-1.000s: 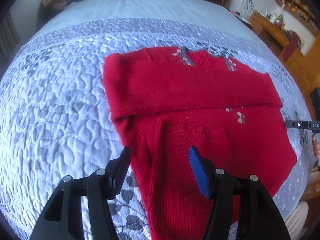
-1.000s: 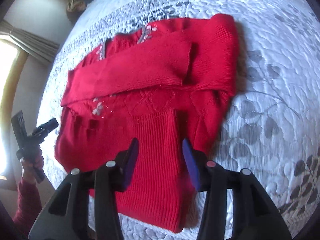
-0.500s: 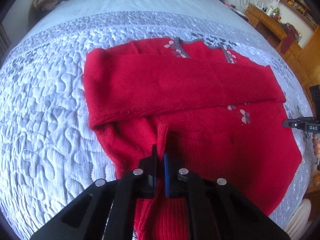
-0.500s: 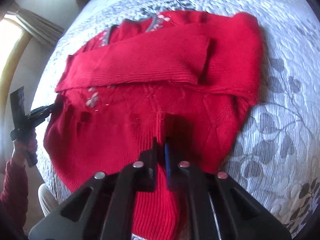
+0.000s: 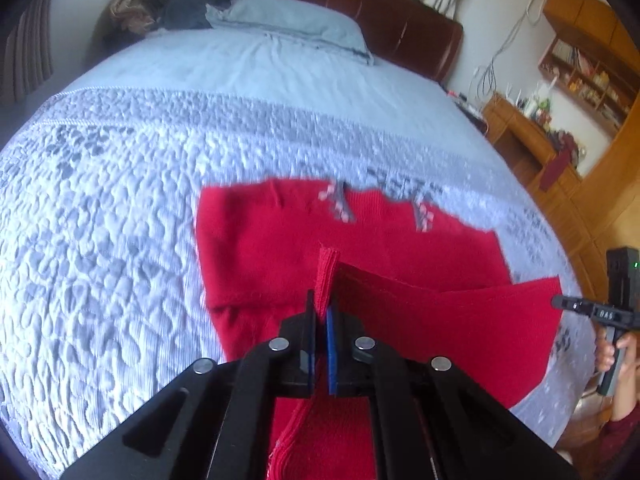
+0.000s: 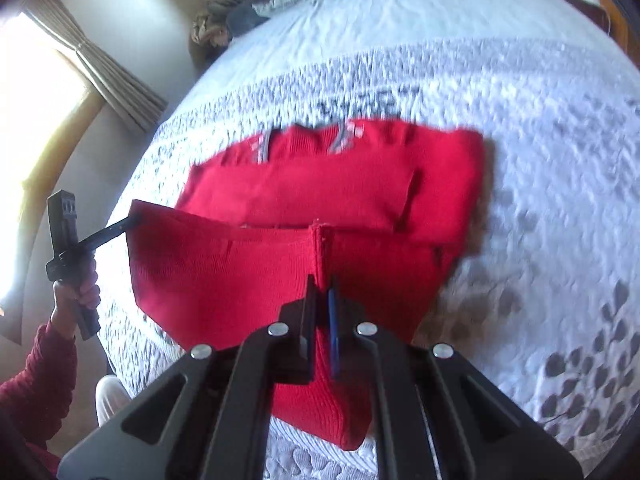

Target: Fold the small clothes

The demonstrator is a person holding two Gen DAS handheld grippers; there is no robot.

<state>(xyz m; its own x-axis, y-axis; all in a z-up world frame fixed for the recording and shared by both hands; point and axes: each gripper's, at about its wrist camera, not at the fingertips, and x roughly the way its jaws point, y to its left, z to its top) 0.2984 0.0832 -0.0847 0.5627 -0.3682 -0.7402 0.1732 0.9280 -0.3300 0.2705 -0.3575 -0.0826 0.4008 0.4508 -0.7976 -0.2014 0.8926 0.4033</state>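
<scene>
A small red knit sweater [image 5: 260,248] lies on the quilted bedspread [image 5: 100,220], sleeves folded across its chest and neckline at the far side. My left gripper [image 5: 320,300] is shut on a pinch of the sweater's lower edge, which stands up between the pads. In the right wrist view the right gripper [image 6: 322,284] is shut on the same lower edge of the sweater [image 6: 320,184]. The hem hangs raised off the bed, stretched between the two grippers. The right gripper [image 5: 592,312] shows at the hem's right corner, the left gripper [image 6: 120,228] at its left corner.
A pale pillow [image 5: 288,28] and a heap of dark clothes [image 5: 180,8] lie at the head of the bed against a brown headboard [image 5: 400,0]. Wooden desk and shelves [image 5: 532,132] stand to the right. A curtained window [image 6: 112,72] is on the left.
Both grippers went from open to shut on the sweater's lower edge, then rose. The lower part of the sweater has come up off the bed between them.
</scene>
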